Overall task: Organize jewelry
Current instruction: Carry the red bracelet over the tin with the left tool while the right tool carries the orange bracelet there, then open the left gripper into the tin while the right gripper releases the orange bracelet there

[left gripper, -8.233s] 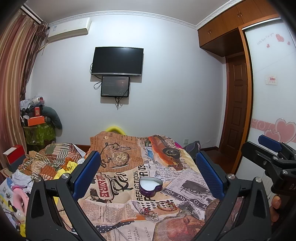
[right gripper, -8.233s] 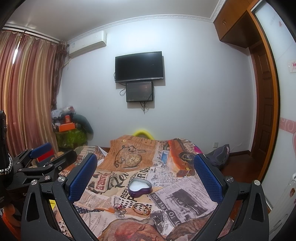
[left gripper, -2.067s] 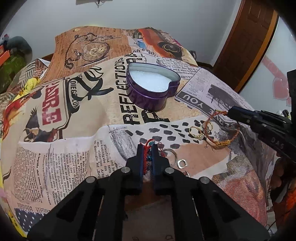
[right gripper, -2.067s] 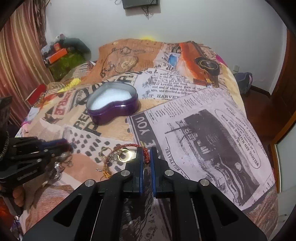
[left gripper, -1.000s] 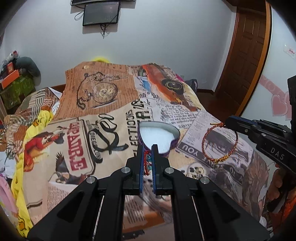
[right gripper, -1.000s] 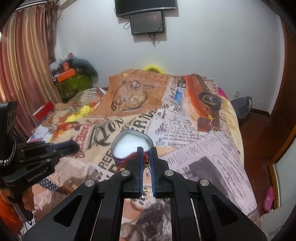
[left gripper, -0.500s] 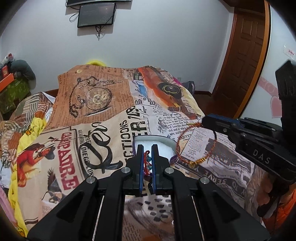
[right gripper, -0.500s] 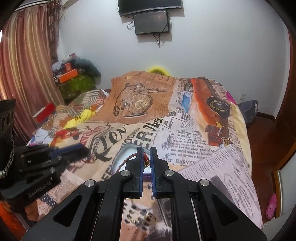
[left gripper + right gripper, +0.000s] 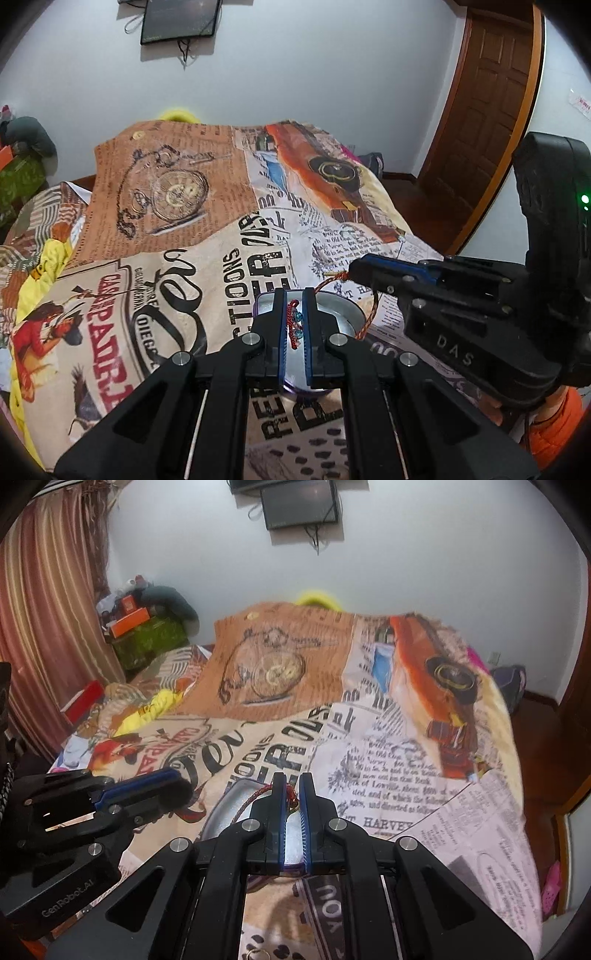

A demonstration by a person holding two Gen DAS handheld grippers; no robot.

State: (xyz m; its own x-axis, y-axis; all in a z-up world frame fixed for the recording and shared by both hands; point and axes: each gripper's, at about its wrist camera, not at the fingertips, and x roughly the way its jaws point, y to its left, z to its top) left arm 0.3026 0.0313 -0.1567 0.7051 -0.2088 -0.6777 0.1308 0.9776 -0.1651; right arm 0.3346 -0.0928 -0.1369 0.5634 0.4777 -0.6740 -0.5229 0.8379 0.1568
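Both grippers are over the heart-shaped purple tin (image 9: 341, 314) that sits open on the bed (image 9: 166, 258), and each carries a piece of jewelry. The left gripper (image 9: 294, 325) has its jaws pressed almost together on a red cord bracelet with blue beads (image 9: 293, 326), held right above the tin's pale inside. The right gripper (image 9: 291, 797) pinches a red and gold braided bracelet (image 9: 258, 799) the same way, its loop hanging down over the tin's rim; from the left camera that loop (image 9: 371, 314) shows drooping beside the right gripper (image 9: 364, 271).

As I judge it, the job is in its middle: two pieces are lifted and brought to the tin, but neither is let go, so nothing is plainly inside it. At least one more piece, a small ring (image 9: 258, 954), lies on the bedspread at the near edge of the right view, so more trips look likely.

Much is hidden. The gripper bodies cover most of the tin, so I cannot tell whether anything already lies inside it. The beaded bracelet's lower part is tucked between the jaws. The ring is cut off by the frame, and any other jewelry near it is out of sight. Only an orange sleeve (image 9: 554, 421) of the person shows.
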